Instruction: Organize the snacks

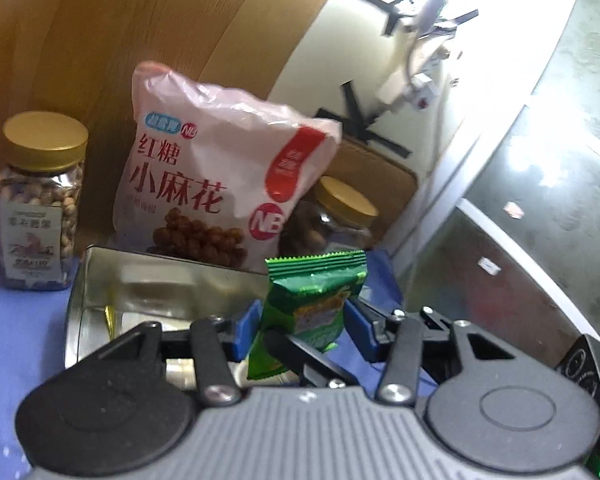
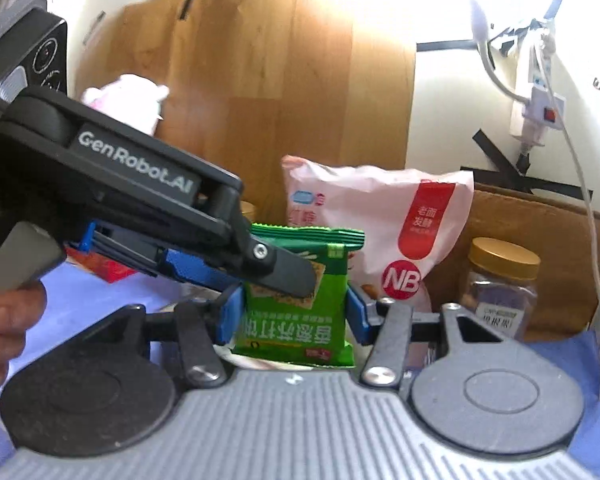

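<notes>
Together, in the left wrist view we count one green packet between our left tongs, two gold-lidded jars, one pink bag and one tin, while the right wrist view shows both right tongs and left tongs clamped on that packet above the worktop.

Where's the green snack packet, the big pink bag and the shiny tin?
green packet (image 2: 296,312), right wrist view, on its printed front.
pink bag (image 1: 204,184), left wrist view, on its front lettering.
tin (image 1: 73,312), left wrist view, on its left wall.
</notes>
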`<action>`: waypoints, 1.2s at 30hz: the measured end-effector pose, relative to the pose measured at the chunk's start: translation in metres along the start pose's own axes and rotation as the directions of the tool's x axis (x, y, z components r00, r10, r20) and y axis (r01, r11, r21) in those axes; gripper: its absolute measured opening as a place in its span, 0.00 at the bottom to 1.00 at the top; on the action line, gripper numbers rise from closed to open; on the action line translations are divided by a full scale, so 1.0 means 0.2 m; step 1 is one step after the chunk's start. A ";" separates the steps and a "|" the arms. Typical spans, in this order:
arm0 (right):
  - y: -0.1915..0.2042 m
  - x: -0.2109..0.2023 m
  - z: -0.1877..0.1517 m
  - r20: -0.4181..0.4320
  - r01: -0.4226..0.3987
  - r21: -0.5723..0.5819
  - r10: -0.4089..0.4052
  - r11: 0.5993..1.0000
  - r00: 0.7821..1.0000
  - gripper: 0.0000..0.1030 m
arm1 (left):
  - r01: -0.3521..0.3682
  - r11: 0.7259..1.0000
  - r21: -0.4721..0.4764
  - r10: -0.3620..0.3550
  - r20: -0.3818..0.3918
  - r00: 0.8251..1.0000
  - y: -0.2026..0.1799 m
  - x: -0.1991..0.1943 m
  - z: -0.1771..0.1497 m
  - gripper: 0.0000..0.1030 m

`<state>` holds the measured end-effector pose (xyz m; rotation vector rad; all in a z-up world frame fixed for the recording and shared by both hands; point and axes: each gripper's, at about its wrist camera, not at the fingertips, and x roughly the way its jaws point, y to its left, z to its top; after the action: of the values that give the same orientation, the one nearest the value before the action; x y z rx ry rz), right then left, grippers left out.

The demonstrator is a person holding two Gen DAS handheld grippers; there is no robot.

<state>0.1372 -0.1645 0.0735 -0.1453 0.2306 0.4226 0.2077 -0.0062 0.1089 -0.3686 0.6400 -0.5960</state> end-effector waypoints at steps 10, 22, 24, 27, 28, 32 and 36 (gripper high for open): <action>-0.14 -0.14 -0.13 -0.028 0.028 0.100 -0.025 0.995 0.999 0.65 | -0.038 0.999 -0.037 0.037 -0.041 0.998 0.10 0.07 -0.06 0.53; -0.23 -0.24 -0.48 -0.264 -0.014 0.430 0.141 0.903 0.954 0.62 | -0.032 0.997 -0.074 0.013 -0.234 0.972 0.03 0.02 -0.43 0.54; -0.24 -0.22 -0.51 -0.271 -0.027 0.490 0.181 0.871 0.945 0.62 | -0.046 0.991 -0.122 0.010 -0.279 0.960 0.06 0.08 -0.46 0.61; -0.24 -0.20 -0.53 -0.260 -0.041 0.532 0.210 0.846 0.942 0.59 | -0.061 0.987 -0.147 0.016 -0.288 0.957 0.06 0.14 -0.48 0.64; -0.24 -0.19 -0.53 -0.259 -0.043 0.550 0.220 0.834 0.941 0.55 | -0.059 0.985 -0.162 0.009 -0.292 0.956 0.06 0.16 -0.47 0.63; -0.23 -0.23 -0.54 -0.263 -0.065 0.570 0.257 0.819 0.930 0.38 | -0.092 0.986 -0.140 0.048 -0.288 0.957 0.03 0.16 -0.50 0.45; -0.20 -0.32 -0.55 -0.239 -0.060 0.559 0.231 0.827 0.943 0.36 | -0.091 0.986 -0.139 0.050 -0.274 0.960 0.03 0.10 -0.53 0.35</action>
<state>0.0769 -0.2458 -0.0123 0.3823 0.6570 0.4734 0.1535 -0.0288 0.0177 -0.4066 0.9606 -0.5350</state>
